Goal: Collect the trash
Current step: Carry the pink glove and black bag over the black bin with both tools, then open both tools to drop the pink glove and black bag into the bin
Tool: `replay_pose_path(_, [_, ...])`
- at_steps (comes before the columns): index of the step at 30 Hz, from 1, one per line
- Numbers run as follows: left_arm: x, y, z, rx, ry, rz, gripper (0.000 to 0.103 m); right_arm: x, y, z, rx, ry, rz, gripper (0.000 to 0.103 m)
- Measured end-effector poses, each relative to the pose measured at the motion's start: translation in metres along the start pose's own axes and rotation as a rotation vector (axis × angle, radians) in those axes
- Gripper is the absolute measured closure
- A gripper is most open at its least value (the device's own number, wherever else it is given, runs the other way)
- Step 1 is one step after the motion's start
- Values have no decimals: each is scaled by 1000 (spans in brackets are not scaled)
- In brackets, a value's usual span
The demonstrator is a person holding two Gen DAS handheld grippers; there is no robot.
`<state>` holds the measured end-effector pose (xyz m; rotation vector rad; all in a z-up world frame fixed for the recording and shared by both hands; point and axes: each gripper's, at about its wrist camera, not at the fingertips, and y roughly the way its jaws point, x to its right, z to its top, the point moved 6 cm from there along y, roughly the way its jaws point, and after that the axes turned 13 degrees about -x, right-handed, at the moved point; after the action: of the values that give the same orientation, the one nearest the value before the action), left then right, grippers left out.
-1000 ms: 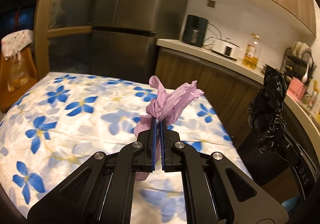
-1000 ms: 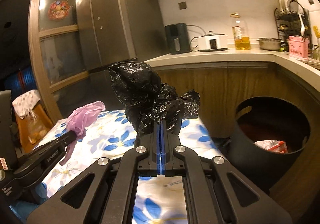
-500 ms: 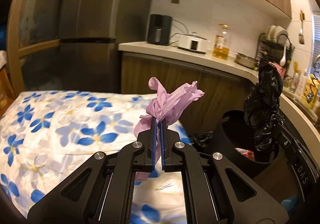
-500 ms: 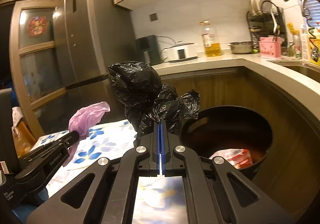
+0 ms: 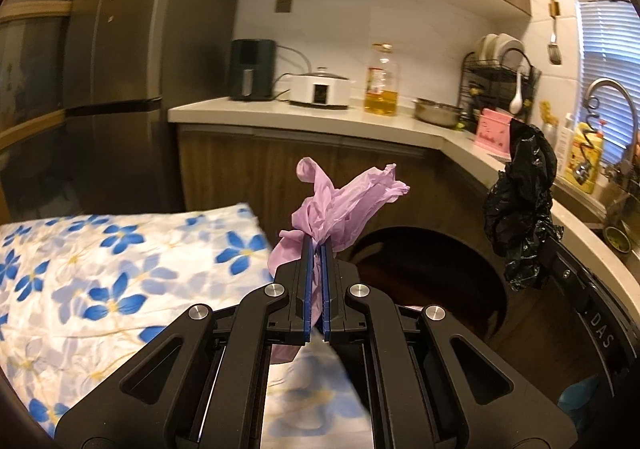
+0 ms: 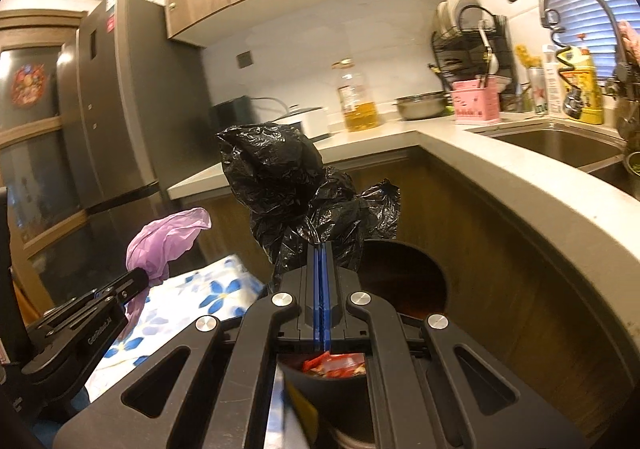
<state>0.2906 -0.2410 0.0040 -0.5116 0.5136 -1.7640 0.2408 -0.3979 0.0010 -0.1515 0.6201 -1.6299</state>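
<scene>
My left gripper [image 5: 316, 245] is shut on a crumpled purple plastic bag [image 5: 340, 201], held in the air past the table corner, near the rim of a dark round trash bin [image 5: 472, 261]. My right gripper [image 6: 322, 249] is shut on a crumpled black plastic bag [image 6: 288, 185] and hangs over the same bin [image 6: 420, 273], which holds red wrappers [image 6: 332, 363]. The black bag also shows at the right of the left wrist view [image 5: 520, 205]. The purple bag and the left gripper show at the left of the right wrist view [image 6: 168, 237].
A table with a blue-flower cloth [image 5: 100, 257] lies to the left. A curved counter [image 6: 540, 201] wraps around the bin, with a sink [image 6: 560, 145], an oil bottle [image 5: 380, 89], a cooker [image 5: 320, 89] and a dish rack [image 5: 496, 77]. A grey fridge [image 5: 132, 69] stands at the back left.
Both grippers have swung right, away from the table and toward the bin, each still holding its bag. The bin now lies right below them.
</scene>
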Motion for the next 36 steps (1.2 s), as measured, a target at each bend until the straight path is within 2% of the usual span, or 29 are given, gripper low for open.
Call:
replay_pose_path(11, [45, 24, 14, 12, 54, -55, 100, 25, 11, 8, -10, 44, -25, 101])
replay_pose_path(36, [52, 63, 9, -28, 55, -107, 100, 27, 48, 8, -59, 39, -37, 99])
